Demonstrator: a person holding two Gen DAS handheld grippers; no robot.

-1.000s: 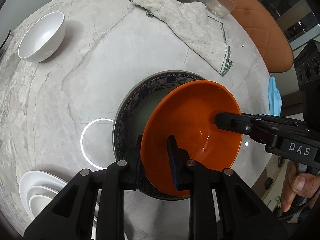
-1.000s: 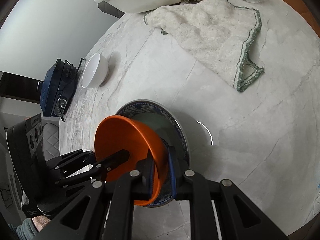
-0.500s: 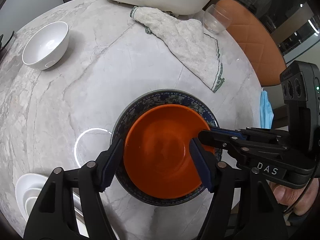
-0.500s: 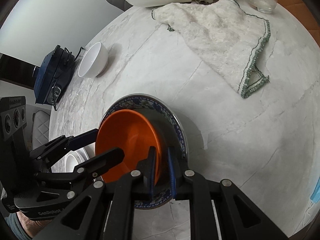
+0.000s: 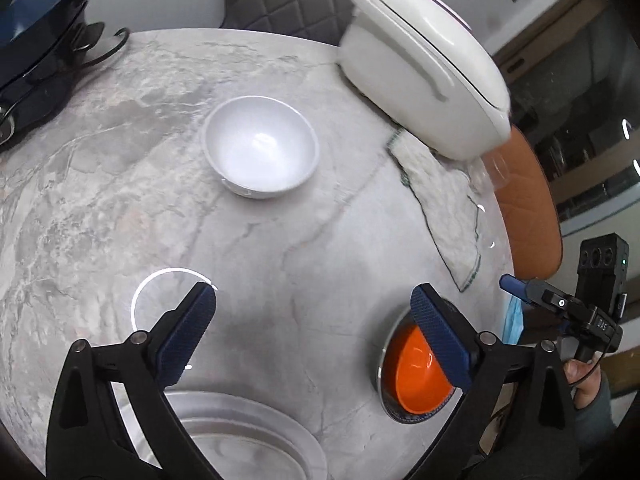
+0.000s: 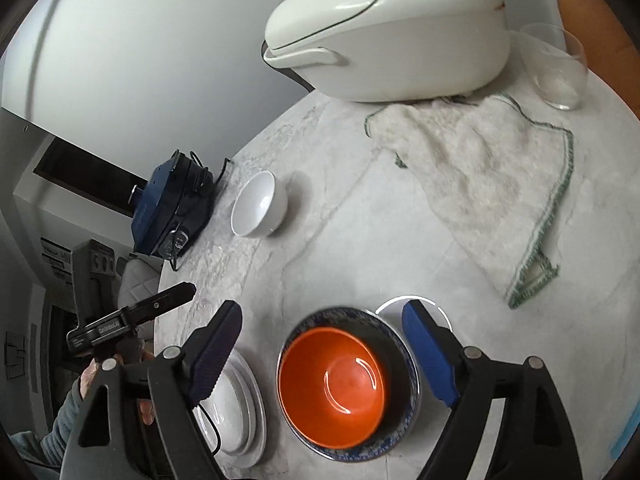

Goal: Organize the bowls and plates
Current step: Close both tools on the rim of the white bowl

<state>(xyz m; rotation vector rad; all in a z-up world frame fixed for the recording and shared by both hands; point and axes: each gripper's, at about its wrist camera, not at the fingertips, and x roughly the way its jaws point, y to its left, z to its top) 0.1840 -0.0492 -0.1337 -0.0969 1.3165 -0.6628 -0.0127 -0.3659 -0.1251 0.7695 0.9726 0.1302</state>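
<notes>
Right wrist: orange bowl (image 6: 334, 386) nested in patterned bowl (image 6: 394, 334); right gripper (image 6: 320, 356) and left gripper (image 5: 312, 332) both spread wide, empty.

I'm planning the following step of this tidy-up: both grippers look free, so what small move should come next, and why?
Probably ease the left gripper forward toward the white bowl. Its jaws are open and empty, and the bowl stands alone straight ahead, while the orange bowl already sits nested in the blue patterned bowl. The right gripper, also open, hangs over that pair.
</notes>
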